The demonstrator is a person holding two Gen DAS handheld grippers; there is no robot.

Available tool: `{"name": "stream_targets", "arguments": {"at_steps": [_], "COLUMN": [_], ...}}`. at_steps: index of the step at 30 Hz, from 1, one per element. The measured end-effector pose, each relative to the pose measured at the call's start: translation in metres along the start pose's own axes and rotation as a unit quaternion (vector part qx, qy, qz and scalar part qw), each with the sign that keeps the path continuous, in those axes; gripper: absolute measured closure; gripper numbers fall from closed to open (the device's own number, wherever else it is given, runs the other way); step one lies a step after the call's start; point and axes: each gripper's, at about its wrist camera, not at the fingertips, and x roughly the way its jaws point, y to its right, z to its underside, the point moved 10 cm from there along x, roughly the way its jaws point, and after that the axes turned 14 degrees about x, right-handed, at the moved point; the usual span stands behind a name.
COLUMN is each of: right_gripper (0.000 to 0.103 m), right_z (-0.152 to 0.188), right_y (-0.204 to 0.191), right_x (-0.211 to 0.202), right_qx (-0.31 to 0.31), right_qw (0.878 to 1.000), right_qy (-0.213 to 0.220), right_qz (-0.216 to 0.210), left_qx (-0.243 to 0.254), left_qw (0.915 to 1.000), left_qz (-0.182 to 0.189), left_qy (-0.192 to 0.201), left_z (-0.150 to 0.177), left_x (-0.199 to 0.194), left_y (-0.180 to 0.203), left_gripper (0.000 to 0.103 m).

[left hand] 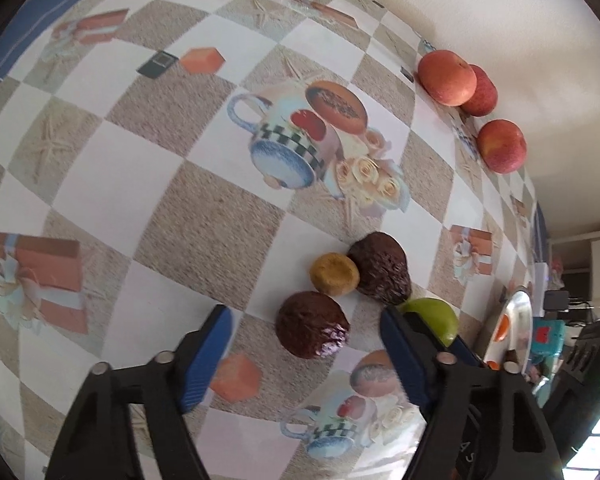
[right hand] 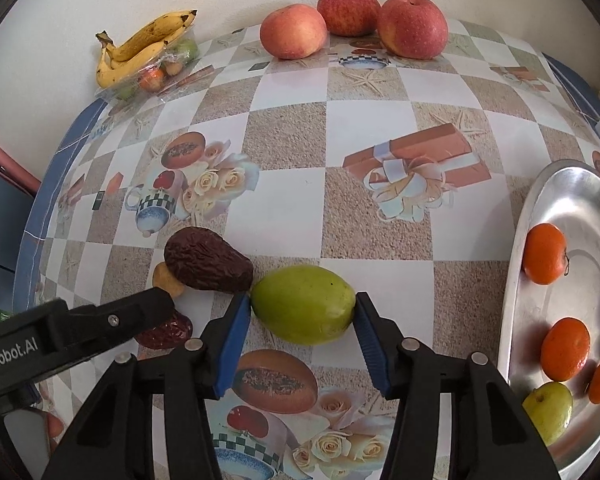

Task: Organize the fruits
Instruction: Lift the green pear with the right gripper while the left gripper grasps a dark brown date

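Right gripper [right hand: 302, 338] fingers sat narrow, touching green fruit [right hand: 303, 304] at both ends; left gripper [left hand: 306, 360] wide, empty; squeeze evenly before lifting.

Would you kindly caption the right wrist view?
Right gripper closing around a green fruit beside a metal tray of oranges.

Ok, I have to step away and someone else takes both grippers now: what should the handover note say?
Right gripper: its pads sit at both ends of the green fruit, which rests on the table.
Left gripper: open, empty, over a dark avocado.
Done: three oranges and a green fruit lie in the metal tray.
Left: the gripped green fruit, the second avocado, the small yellow-brown fruit, three apples by the wall, bananas on a bag.
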Motion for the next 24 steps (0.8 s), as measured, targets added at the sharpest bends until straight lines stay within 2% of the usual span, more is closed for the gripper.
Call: {"name": "stream_targets", "arguments": {"at_steps": [3, 5, 10, 20, 23, 24], "right_gripper": [0.049, 0.049, 0.049, 0.05, 0.061, 0.061], "right_z": [0.002, 0.002, 0.002, -0.002, -0.007, -0.008], "right_y": [0.006, 0.011, 0.027, 0.034, 0.031, 0.031], "right_x": [-0.003, -0.005, -0.013, -0.037, -0.048, -0.051], "right_qx": [0.007, 0.012, 0.031, 0.029, 0.028, 0.028], "right_qw": [1.0, 1.0, 0.999, 0.999, 0.999, 0.999], "right_qy": [-0.005, -0.009, -0.016, 0.002, 0.016, 0.019], "right_qz": [0.004, 0.009, 0.018, 0.02, 0.01, 0.009], "left_qx": [-0.002, -0.005, -0.02, -0.01, 0.0, 0.001], "left_qw": [1.0, 0.9999, 0.9993, 0.999, 0.9986, 0.9984], "left_qz": [0.003, 0.009, 0.03, 0.038, 0.045, 0.048], "left_qy": [-0.002, -0.005, -0.012, 0.022, 0.028, 0.029], "left_z": [0.001, 0.003, 0.007, -0.005, -0.007, -0.007], "left_x": [0.0, 0.0, 0.001, -0.02, -0.024, -0.025], "left_y": [0.002, 0.004, 0.005, 0.015, 0.023, 0.025], "left_gripper": [0.032, 0.046, 0.063, 0.064, 0.064, 0.064]}}
